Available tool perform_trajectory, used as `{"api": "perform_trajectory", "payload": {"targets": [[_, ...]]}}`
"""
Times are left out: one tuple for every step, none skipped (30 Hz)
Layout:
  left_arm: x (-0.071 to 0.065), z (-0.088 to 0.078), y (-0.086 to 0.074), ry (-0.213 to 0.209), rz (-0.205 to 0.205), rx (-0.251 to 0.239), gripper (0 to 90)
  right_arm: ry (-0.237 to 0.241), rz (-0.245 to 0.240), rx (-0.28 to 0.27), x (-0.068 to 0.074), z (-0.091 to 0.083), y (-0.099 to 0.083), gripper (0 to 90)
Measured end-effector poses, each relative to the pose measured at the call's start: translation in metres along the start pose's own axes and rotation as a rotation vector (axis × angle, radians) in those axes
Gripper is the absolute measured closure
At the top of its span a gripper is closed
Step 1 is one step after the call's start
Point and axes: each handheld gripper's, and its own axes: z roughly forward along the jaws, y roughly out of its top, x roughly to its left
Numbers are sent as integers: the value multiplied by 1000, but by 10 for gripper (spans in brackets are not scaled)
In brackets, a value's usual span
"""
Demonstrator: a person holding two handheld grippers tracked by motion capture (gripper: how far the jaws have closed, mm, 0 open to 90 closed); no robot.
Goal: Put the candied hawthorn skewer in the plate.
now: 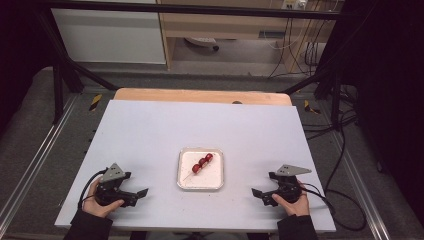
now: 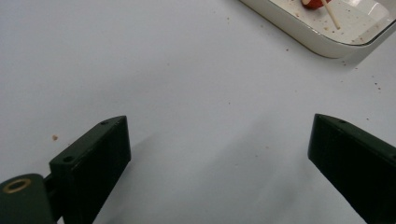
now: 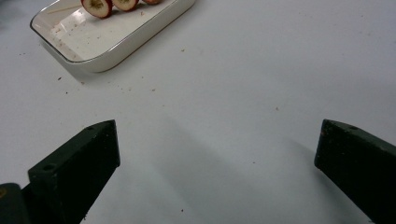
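Skewer (image 1: 201, 163) of red fruit lies in the white tray (image 1: 186, 184), mid-table; your left gripper (image 1: 136, 194) and right gripper (image 1: 261, 193) rest either side, jaws wide, empty—nothing looks left to do.

The desk (image 1: 150, 135) has a smooth, matt white top over a wood edge at 12 o'clock. The tray (image 3: 112, 51) looks glossy, like glazed ceramic. Fingers (image 2: 93, 158) are matt black plastic.

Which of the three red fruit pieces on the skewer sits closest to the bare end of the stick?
The lowest, leftmost piece in the high view. The bare stick runs on from it toward the tray's near left corner; the other two lie beyond it.
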Motion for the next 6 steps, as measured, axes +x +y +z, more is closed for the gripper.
{"api": "perform_trajectory", "payload": {"targets": [[0, 0, 0, 1, 0, 0, 60, 0, -4, 2, 0, 0, 0, 6], [0, 0, 0, 0, 2, 0, 60, 0, -6, 1, 0, 0, 0, 6], [0, 0, 0, -2, 4, 1, 60, 0, -6, 1, 0, 0, 0, 6], [0, 0, 0, -1, 8, 4, 60, 2, -8, 2, 0, 0, 0, 6], [0, 1, 0, 0, 7, 8, 60, 2, -7, 3, 0, 0, 0, 6], [0, 1, 0, 2, 10, 9, 61, 3, -8, 4, 0, 0, 0, 6]]}}
